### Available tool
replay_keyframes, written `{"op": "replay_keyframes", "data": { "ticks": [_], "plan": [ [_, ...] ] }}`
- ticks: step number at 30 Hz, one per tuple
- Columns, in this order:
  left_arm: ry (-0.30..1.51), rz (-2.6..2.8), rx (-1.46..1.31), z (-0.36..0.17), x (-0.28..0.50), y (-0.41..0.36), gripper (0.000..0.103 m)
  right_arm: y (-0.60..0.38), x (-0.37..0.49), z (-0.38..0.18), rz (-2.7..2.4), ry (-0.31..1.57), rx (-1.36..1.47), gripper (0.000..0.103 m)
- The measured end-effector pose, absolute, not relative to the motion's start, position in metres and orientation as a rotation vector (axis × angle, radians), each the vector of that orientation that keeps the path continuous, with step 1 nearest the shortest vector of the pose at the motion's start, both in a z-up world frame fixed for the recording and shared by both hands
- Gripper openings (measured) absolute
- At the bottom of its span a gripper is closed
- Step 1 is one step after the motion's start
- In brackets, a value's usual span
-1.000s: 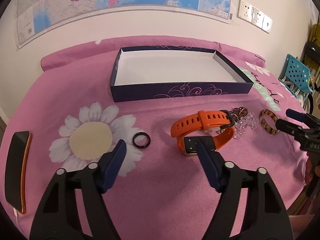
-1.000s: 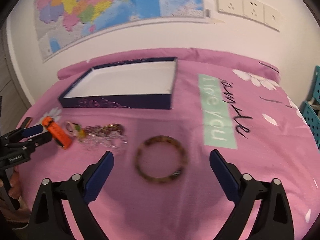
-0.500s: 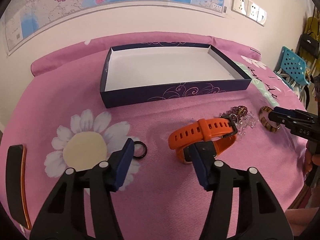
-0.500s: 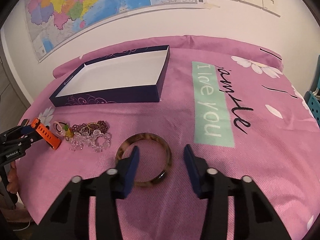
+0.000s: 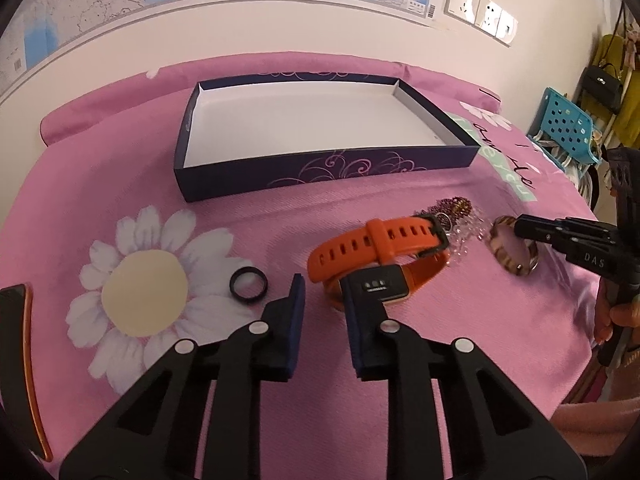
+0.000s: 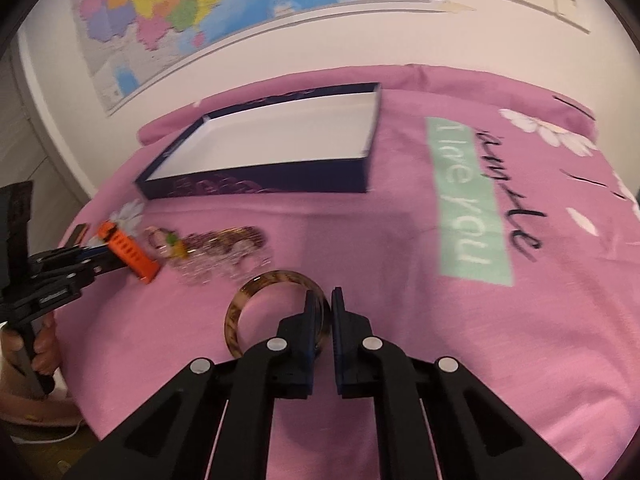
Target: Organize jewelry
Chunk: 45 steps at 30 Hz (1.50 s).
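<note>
Through the left wrist camera, my left claw sat partly closed at the face of the orange watch, its right finger against the watch body and nothing clearly between the pads; I judged it not yet gripping. The watch lay on the pink bedspread, its buckle touching the tangle of beaded jewelry. If I closed there, I reckoned the strap could slide off the pad, or drag the beads along. A black ring lay just to the left, and a dark phone-like object at the far left edge. The open box, still without jewelry, stood beyond.

Through the right wrist camera, which was blurred, my right claw was pinched onto the near rim of the brown bangle, which rested on the bedspread. The hold was on a thin curved edge, so I feared the bangle might swing or slip on lifting. The beaded jewelry lay near its left, and the box's front wall stood between the bangle and the white floor.
</note>
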<state>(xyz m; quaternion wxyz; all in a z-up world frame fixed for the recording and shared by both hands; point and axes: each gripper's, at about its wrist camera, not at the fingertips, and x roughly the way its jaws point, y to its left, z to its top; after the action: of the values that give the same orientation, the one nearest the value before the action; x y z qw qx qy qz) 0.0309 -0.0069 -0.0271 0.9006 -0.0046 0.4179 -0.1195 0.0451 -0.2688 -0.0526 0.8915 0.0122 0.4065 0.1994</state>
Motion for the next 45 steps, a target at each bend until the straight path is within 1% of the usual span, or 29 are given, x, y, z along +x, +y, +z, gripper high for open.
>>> {"op": "replay_keyframes", "data": {
  "ticks": [10,12,13,14,15,16,20,23,25,26,27,29,35,38,40,42,45],
  "plan": [
    [0.87,-0.258,-0.007,-0.029,0.023,-0.005,0.02,-0.229,0.026,-0.055,0.567,0.881,0.016,0.006],
    [0.861,-0.249,-0.011,-0.027,0.021,-0.003,0.021,-0.22,0.026,-0.054,0.591,0.884,0.001,0.007],
    [0.857,-0.246,-0.013,-0.026,0.021,-0.002,0.024,-0.218,0.025,-0.054,0.591,0.882,-0.011,0.009],
    [0.851,-0.244,-0.018,-0.025,0.021,0.0,0.029,-0.215,0.023,-0.05,0.575,0.862,-0.04,0.021],
    [0.843,-0.244,-0.02,-0.023,0.02,0.001,0.03,-0.212,0.022,-0.046,0.574,0.837,-0.063,0.033],
    [0.836,-0.243,-0.016,-0.022,0.02,0.001,0.03,-0.21,0.02,-0.043,0.582,0.821,-0.074,0.034],
    [0.824,-0.248,0.001,-0.02,0.024,0.001,0.03,-0.185,0.02,-0.029,0.67,0.76,-0.137,0.034],
    [0.814,-0.26,0.017,-0.019,0.027,-0.002,0.031,-0.163,0.026,-0.027,0.729,0.754,-0.174,0.034],
    [0.813,-0.272,0.019,-0.019,0.029,-0.003,0.032,-0.153,0.031,-0.028,0.763,0.755,-0.182,0.028],
    [0.815,-0.278,0.017,-0.019,0.031,-0.002,0.032,-0.15,0.035,-0.028,0.771,0.763,-0.18,0.018],
    [0.819,-0.286,0.014,-0.019,0.033,-0.002,0.032,-0.148,0.04,-0.029,0.784,0.782,-0.167,0.012],
    [0.826,-0.298,0.009,-0.021,0.037,-0.001,0.032,-0.149,0.05,-0.03,0.801,0.813,-0.124,0.008],
    [0.866,-0.33,-0.037,-0.026,0.051,0.002,0.032,-0.154,0.079,-0.034,0.818,0.926,0.033,0.008],
    [0.886,-0.361,-0.095,-0.028,0.058,0.008,0.03,-0.15,0.081,-0.03,0.808,0.915,0.022,0.008],
    [0.891,-0.36,-0.108,-0.028,0.06,0.011,0.03,-0.146,0.079,-0.027,0.807,0.889,-0.01,0.01],
    [0.878,-0.351,-0.097,-0.026,0.057,0.013,0.036,-0.142,0.073,-0.02,0.804,0.832,-0.082,0.012],
    [0.856,-0.346,-0.077,-0.022,0.05,0.015,0.042,-0.135,0.072,-0.018,0.814,0.813,-0.136,0.012]
  ]
}}
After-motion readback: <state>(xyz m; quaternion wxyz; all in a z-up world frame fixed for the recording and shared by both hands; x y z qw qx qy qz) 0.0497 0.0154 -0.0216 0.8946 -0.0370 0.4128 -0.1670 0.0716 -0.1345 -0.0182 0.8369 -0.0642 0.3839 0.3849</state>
